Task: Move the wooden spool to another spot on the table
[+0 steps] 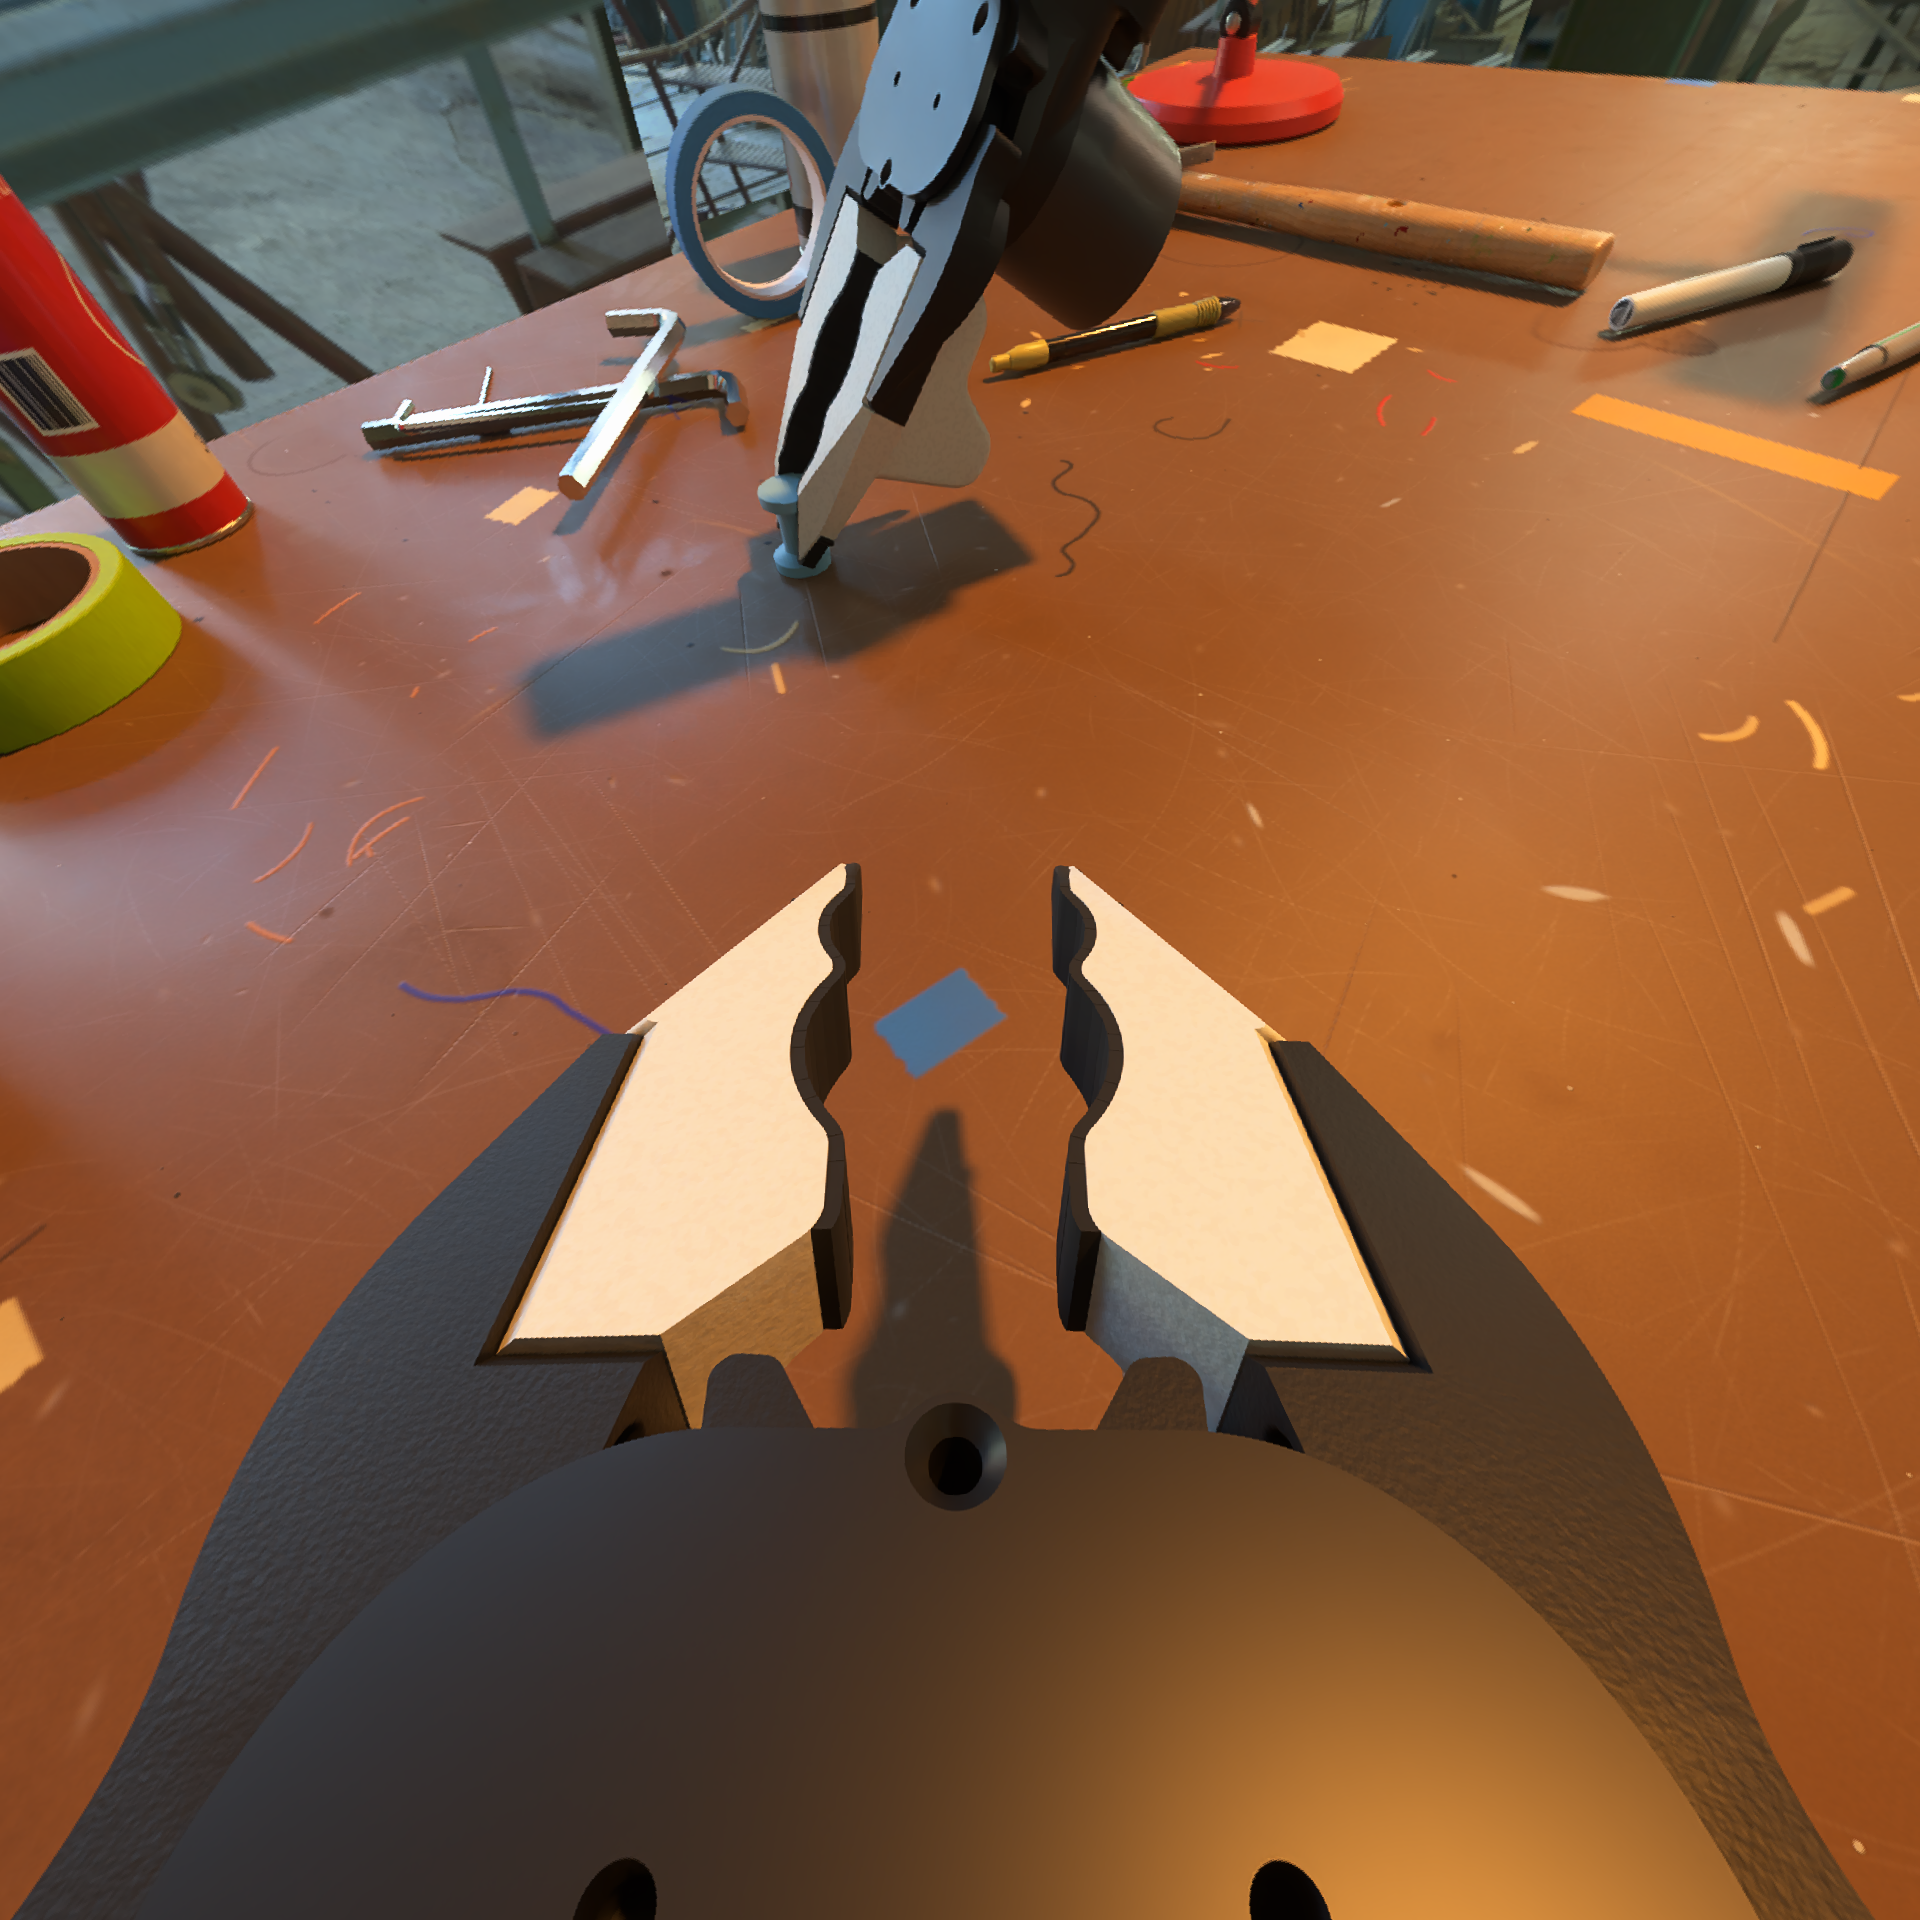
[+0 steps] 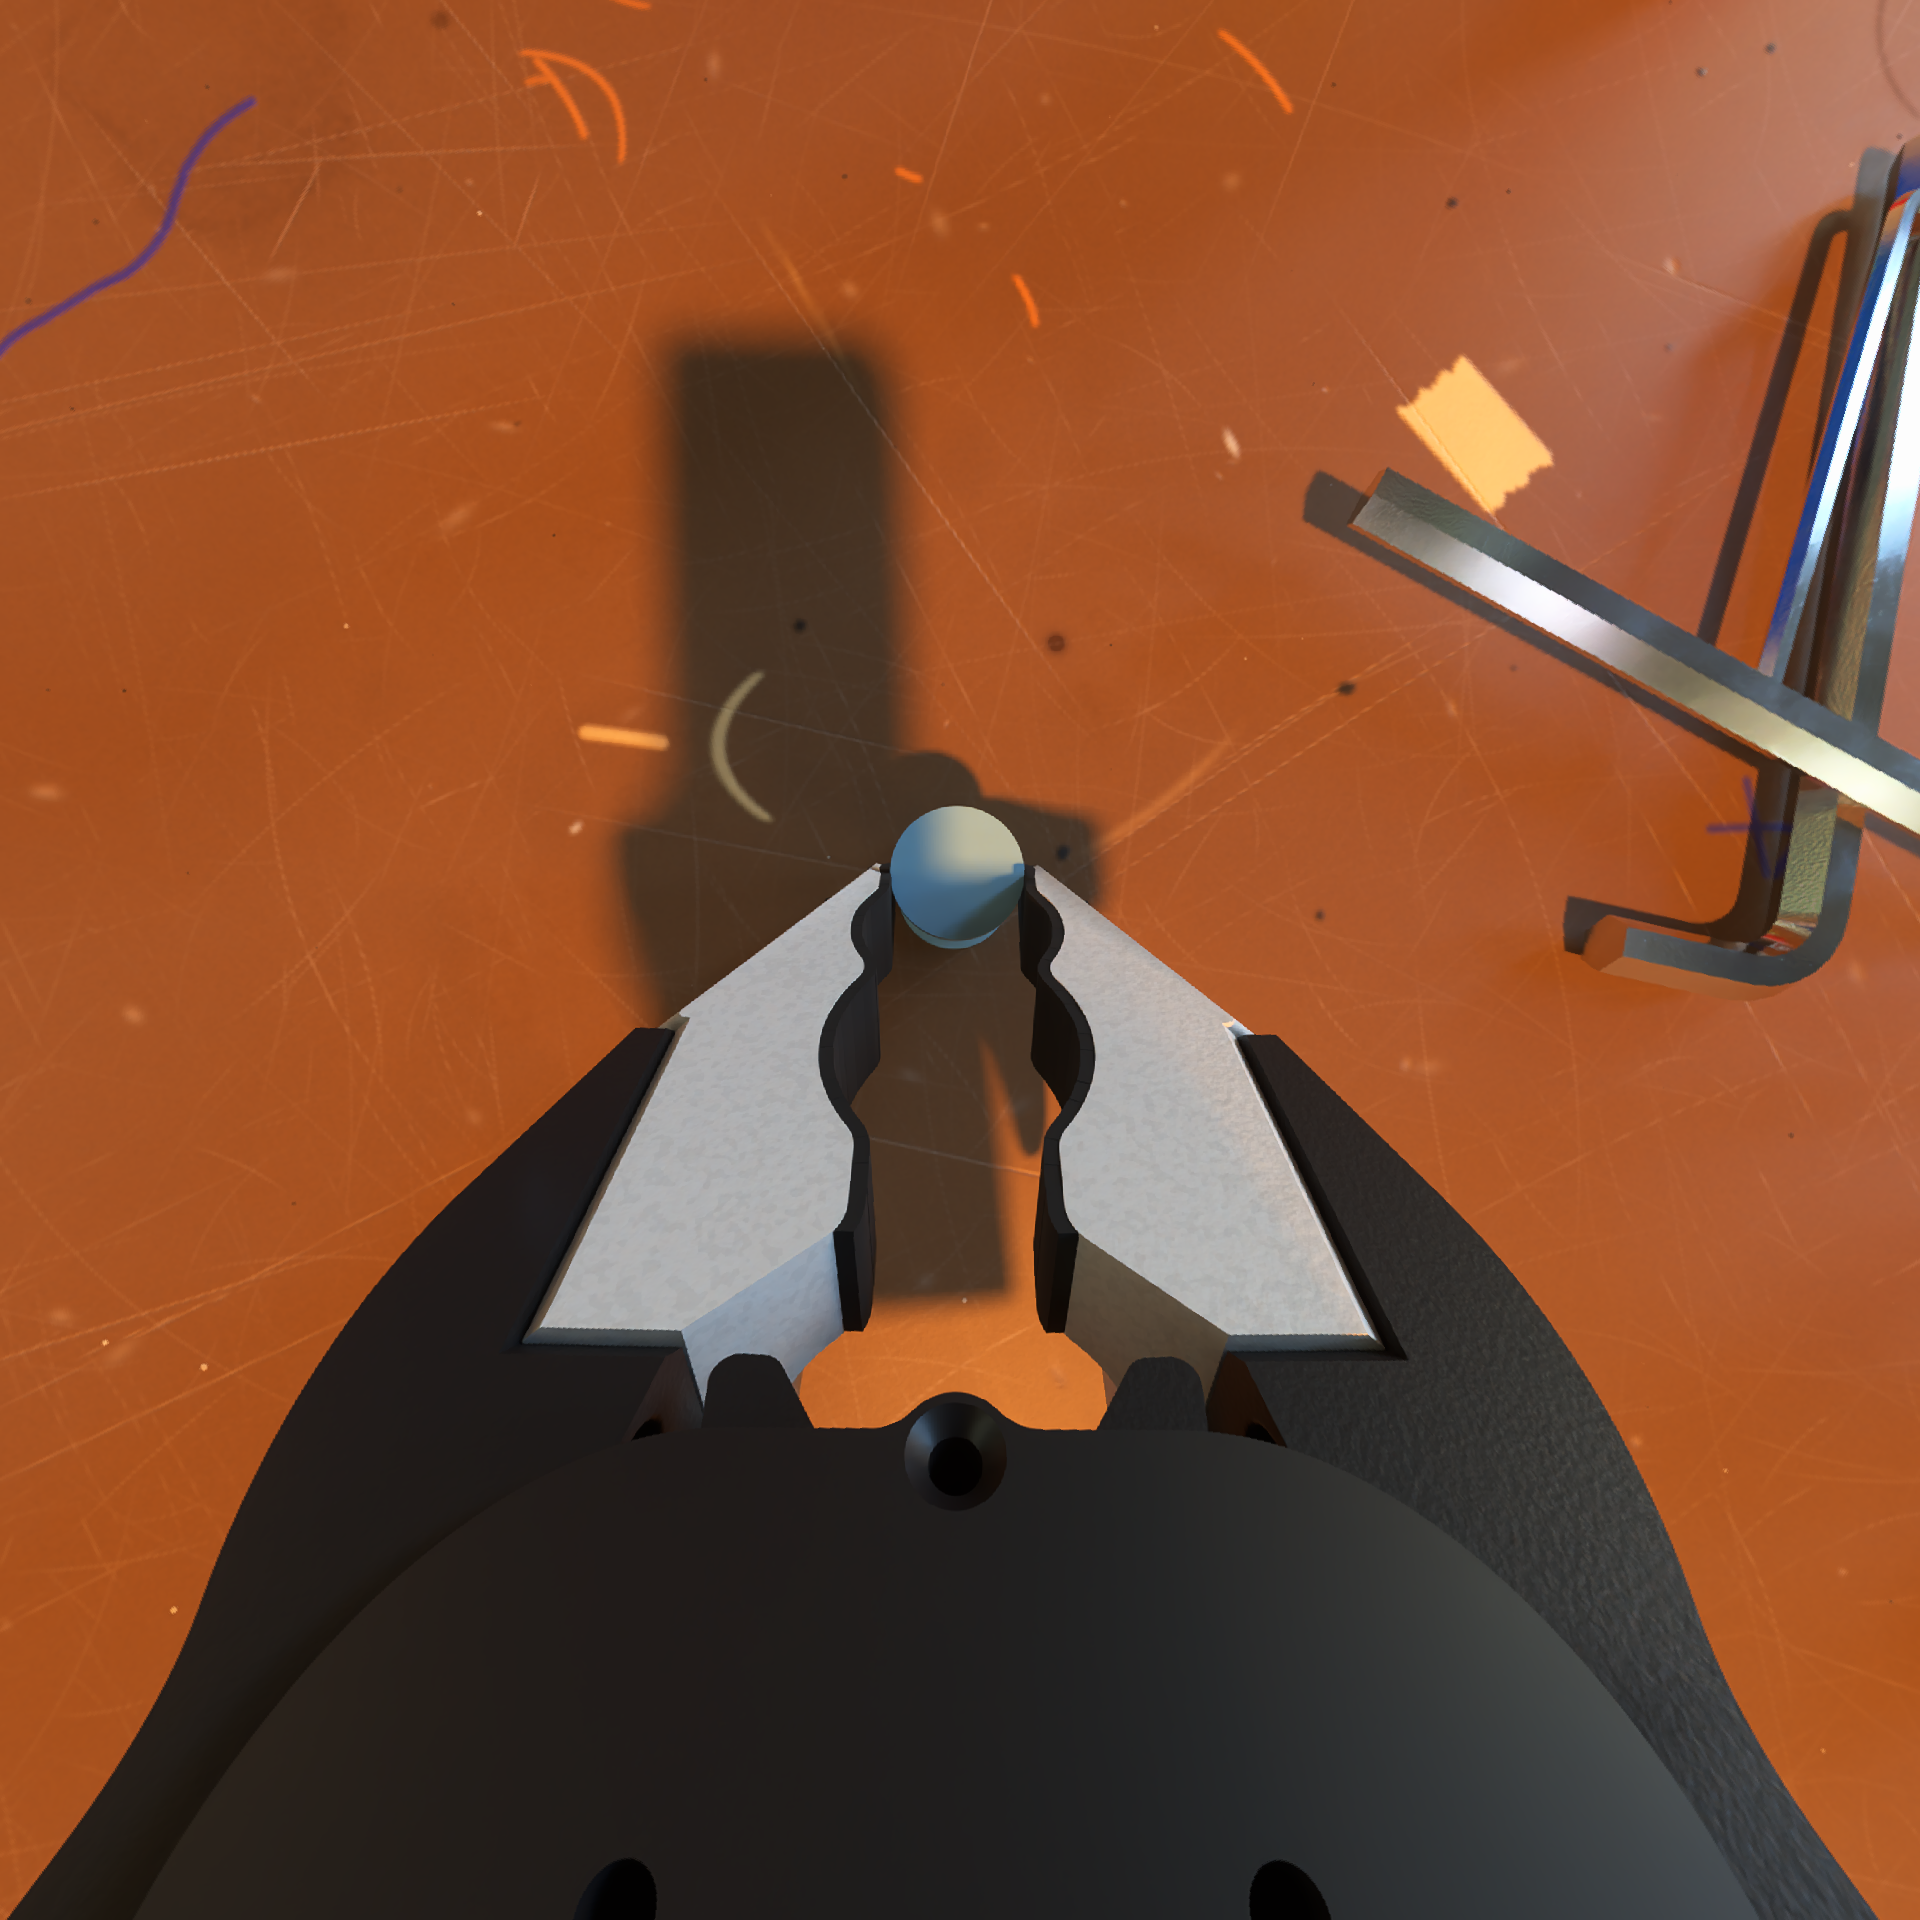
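Observation:
The spool (image 1: 787, 523) is small and grey-blue. It stands upright on the orange-brown table (image 1: 1351, 727), towards the far middle. My right gripper (image 1: 805, 542) points steeply down at it with its fingertips at the spool. In the right wrist view the spool's round top (image 2: 956, 873) sits between the two fingertips of that gripper (image 2: 956, 885), which touch it on both sides. My left gripper (image 1: 956, 883) is open and empty, low over the near table above a blue tape patch (image 1: 940, 1023).
Metal hex keys (image 1: 623, 405) lie left of the spool and show in the right wrist view (image 2: 1662, 665). A blue tape roll (image 1: 743, 197), hammer handle (image 1: 1392, 223), yellow pen (image 1: 1112, 332) and marker (image 1: 1725, 281) lie behind. A red can (image 1: 94, 395) and yellow-green tape roll (image 1: 73, 634) are at the left.

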`<state>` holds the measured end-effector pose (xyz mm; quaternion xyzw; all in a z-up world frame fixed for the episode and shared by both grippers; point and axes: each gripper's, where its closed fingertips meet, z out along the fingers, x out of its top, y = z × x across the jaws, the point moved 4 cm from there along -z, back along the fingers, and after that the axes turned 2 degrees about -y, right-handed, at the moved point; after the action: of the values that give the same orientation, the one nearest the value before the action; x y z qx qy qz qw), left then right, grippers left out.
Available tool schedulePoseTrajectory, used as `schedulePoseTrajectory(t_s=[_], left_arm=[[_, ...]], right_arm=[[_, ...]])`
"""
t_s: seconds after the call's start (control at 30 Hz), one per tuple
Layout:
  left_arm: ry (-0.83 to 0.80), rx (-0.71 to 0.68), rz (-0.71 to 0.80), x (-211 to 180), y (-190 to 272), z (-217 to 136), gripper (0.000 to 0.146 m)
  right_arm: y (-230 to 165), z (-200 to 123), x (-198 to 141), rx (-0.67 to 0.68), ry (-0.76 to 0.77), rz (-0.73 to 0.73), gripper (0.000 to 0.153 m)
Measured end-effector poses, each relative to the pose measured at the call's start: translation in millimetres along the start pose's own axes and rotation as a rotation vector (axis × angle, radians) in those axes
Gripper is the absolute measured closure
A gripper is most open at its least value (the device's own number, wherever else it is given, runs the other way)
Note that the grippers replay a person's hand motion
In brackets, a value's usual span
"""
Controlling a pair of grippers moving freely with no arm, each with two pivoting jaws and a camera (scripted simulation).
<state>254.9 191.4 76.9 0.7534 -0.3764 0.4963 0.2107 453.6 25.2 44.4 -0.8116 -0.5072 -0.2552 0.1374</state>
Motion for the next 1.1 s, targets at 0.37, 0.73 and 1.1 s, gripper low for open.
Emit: schedulePoseTrajectory(t_s=[0.37,0.73,1.1], left_arm=[[-0.013,-0.019,0.002,-2,4,3,0.109],[0.021,0.007,-0.042,1,-8,-3,0.109],[0.026,0.015,-0.037,1,-9,-3,0.109]], right_arm=[[-6,-17,-10,-0.021,0.1,0.045,0.129],[-40,-73,-43,-0.013,0.215,0.062,0.129],[-89,-86,-90,-0.038,0.226,0.097,0.129]])
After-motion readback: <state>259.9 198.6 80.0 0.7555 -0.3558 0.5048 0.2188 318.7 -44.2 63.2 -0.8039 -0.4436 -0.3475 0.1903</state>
